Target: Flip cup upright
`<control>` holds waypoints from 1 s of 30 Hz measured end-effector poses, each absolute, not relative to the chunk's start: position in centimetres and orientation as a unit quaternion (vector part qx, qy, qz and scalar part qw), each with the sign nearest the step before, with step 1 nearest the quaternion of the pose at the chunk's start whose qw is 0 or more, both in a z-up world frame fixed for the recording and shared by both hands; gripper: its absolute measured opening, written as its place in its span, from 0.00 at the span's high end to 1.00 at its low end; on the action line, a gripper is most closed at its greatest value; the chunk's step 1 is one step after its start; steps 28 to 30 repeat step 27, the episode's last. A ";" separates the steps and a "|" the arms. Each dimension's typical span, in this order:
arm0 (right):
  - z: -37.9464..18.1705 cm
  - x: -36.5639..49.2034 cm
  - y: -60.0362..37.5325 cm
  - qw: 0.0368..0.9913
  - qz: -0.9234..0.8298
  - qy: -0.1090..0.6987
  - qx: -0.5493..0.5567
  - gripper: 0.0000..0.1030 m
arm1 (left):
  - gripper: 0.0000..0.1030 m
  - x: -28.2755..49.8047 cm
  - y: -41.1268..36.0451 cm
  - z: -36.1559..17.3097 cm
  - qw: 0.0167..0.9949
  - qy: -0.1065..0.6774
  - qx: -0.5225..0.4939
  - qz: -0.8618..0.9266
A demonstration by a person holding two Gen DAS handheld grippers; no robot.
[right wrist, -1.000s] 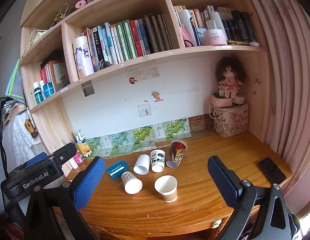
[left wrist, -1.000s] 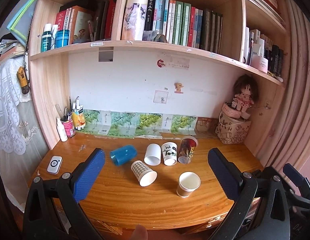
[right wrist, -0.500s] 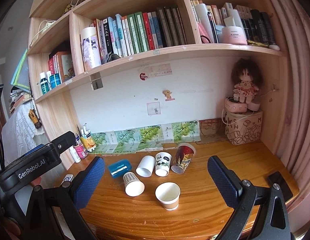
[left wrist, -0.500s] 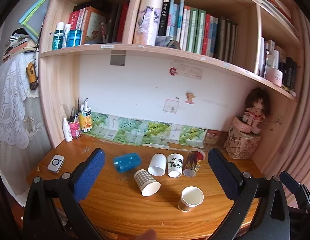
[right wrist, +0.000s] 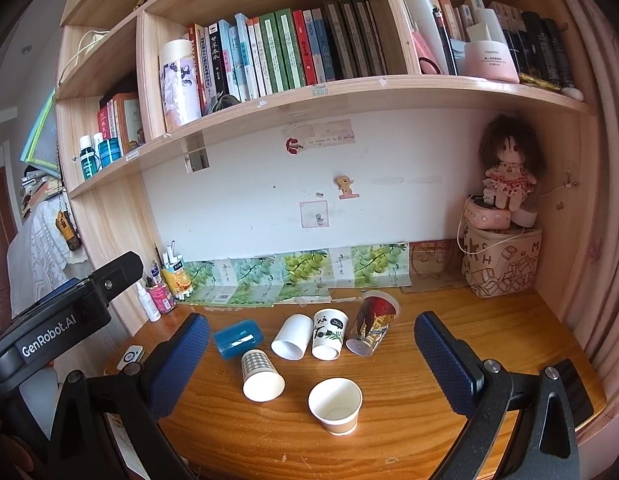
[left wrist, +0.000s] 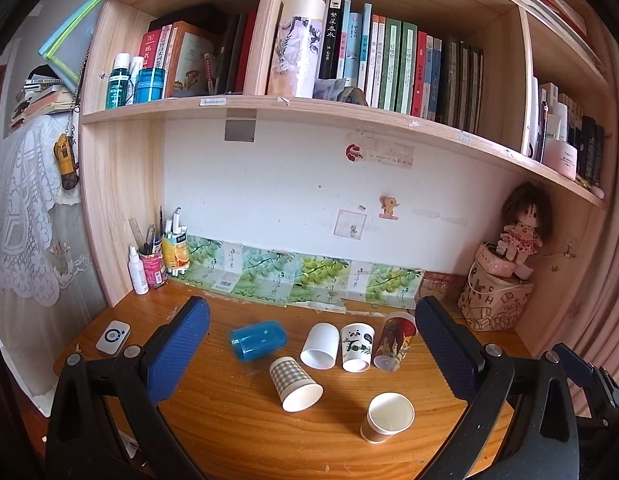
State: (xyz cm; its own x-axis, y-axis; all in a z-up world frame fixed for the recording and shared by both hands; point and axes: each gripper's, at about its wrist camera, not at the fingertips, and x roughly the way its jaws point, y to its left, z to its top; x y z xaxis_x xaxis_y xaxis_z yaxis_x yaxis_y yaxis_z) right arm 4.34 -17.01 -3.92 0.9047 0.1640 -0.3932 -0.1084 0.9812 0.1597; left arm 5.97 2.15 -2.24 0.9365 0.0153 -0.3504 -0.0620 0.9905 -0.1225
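Several cups sit on the wooden desk [left wrist: 237, 420]. A brown paper cup [left wrist: 387, 418] [right wrist: 335, 405] stands upright at the front. Lying on their sides are a checked cup [left wrist: 294, 378] [right wrist: 261, 376], a blue cup [left wrist: 257, 340] [right wrist: 237, 338], a white cup [left wrist: 320, 345] [right wrist: 292, 337], a panda cup [left wrist: 356, 346] [right wrist: 328, 333] and a red printed cup [left wrist: 393, 342] [right wrist: 371, 328]. My left gripper [left wrist: 311, 354] is open and empty, well back from the cups. My right gripper [right wrist: 311, 364] is open and empty too. The left gripper's body [right wrist: 57, 320] shows in the right wrist view.
A pen holder and bottles [left wrist: 157, 260] stand at the desk's back left. A small white device [left wrist: 112, 336] lies at the left edge. A patterned bag with a doll [left wrist: 497, 296] fills the back right corner. A black phone [right wrist: 569, 384] lies at the right. Bookshelves hang above.
Both grippers have risen and tilted upward, so the cups sit lower in each view and more shelf shows. Nothing on the desk has moved. Both grippers stay open.
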 end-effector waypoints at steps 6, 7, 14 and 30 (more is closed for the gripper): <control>-4.1 5.4 -17.2 0.973 0.072 0.210 0.067 0.00 | 0.00 6.8 1.7 -2.2 0.982 0.178 -0.061 0.017; -4.2 5.5 -17.2 0.972 0.072 0.211 0.068 0.00 | 0.00 7.0 1.6 -2.2 0.982 0.180 -0.060 0.017; -4.6 6.9 -17.5 0.969 0.076 0.225 0.071 0.00 | 0.00 8.2 1.2 -2.7 0.979 0.195 -0.059 0.016; -5.2 9.3 -17.6 0.961 0.092 0.251 0.074 0.00 | 0.00 10.3 1.1 -3.1 0.974 0.218 -0.063 0.020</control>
